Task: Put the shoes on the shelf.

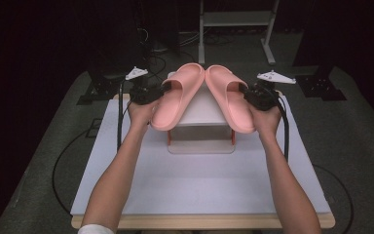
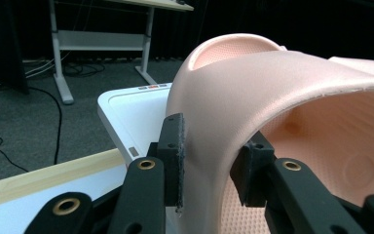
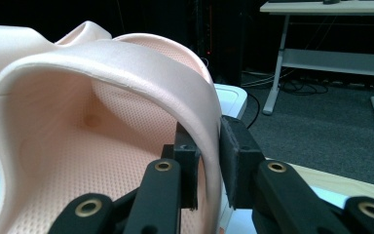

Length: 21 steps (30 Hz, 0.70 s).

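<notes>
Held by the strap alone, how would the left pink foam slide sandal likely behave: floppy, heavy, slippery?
The left pink foam slide sandal probably stays stiff: its thick moulded strap keeps its arch between the left hand-held gripper pads. It looks light, hanging from one strap edge. The matte, dimpled foam likely resists slipping.

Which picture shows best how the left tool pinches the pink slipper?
The left gripper view: its left tool fingers clamp the left slipper strap's side up close. The high view shows that slipper whole but the pinch tiny. The right gripper view shows just a corner of it.
</notes>
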Tool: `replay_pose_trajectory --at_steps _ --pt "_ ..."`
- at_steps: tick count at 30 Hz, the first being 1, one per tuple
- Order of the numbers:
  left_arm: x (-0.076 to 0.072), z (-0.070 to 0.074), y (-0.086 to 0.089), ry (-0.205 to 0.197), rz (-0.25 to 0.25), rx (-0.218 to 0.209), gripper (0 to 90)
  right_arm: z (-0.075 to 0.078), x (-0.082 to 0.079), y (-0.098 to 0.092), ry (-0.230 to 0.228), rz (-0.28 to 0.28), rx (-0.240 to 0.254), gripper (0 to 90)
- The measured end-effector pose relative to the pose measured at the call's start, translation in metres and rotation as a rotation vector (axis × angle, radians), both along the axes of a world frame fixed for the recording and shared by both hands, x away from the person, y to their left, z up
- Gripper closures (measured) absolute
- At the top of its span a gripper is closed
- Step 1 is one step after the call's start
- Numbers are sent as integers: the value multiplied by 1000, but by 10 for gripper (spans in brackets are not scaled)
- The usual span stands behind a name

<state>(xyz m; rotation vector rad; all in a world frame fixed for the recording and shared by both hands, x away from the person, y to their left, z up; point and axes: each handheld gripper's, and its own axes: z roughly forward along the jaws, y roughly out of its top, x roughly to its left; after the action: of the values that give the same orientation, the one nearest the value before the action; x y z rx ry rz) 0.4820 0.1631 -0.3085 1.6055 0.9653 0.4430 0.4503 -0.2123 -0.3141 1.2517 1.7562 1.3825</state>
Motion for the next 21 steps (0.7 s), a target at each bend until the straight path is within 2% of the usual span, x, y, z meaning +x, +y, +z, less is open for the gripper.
replay_pose_trajectory --at_steps 21 --pt "-2 2 -6 4 -13 6 630 3 2 6 17 -3 11 716"
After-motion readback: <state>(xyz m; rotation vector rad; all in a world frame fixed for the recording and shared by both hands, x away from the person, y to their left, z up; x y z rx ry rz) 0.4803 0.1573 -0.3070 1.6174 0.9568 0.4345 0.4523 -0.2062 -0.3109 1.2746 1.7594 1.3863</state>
